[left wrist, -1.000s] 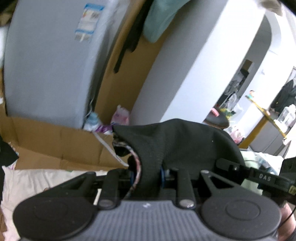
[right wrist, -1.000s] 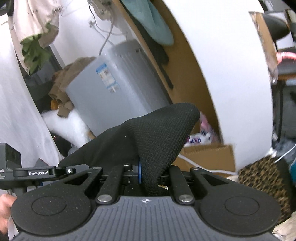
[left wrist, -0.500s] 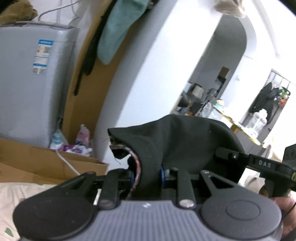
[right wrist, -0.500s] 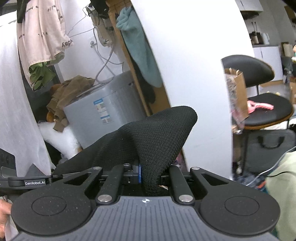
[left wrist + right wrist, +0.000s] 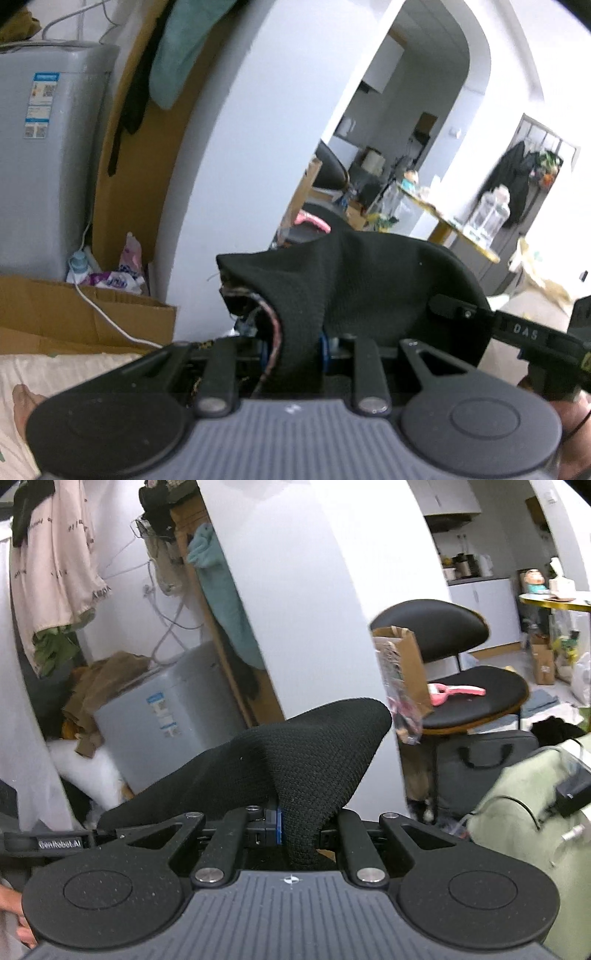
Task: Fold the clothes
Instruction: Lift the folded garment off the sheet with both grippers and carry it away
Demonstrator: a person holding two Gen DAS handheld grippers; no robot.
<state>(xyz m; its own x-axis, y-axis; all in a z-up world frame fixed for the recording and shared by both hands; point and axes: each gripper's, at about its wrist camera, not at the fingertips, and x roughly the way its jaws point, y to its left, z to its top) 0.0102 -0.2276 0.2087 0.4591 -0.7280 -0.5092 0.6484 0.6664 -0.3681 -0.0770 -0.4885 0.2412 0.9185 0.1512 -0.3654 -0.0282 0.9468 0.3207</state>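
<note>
The black knitted garment (image 5: 369,288) is pinched in both grippers and held up in the air, with each camera looking out at the room instead of at a folding surface. The left gripper (image 5: 291,343) is clamped on a corner whose turned-back edge shows a patterned lining; from there the cloth runs right, towards the other tool. The right gripper (image 5: 299,830) is clamped on a plain corner (image 5: 314,760), and the cloth runs left from it. The held edge therefore spans left to right between the two grippers, and neither is nearer to it. The rest of the garment falls below both views; its hang and fold state cannot be determined. A pale bedsheet (image 5: 44,369) lies low at near left.
</note>
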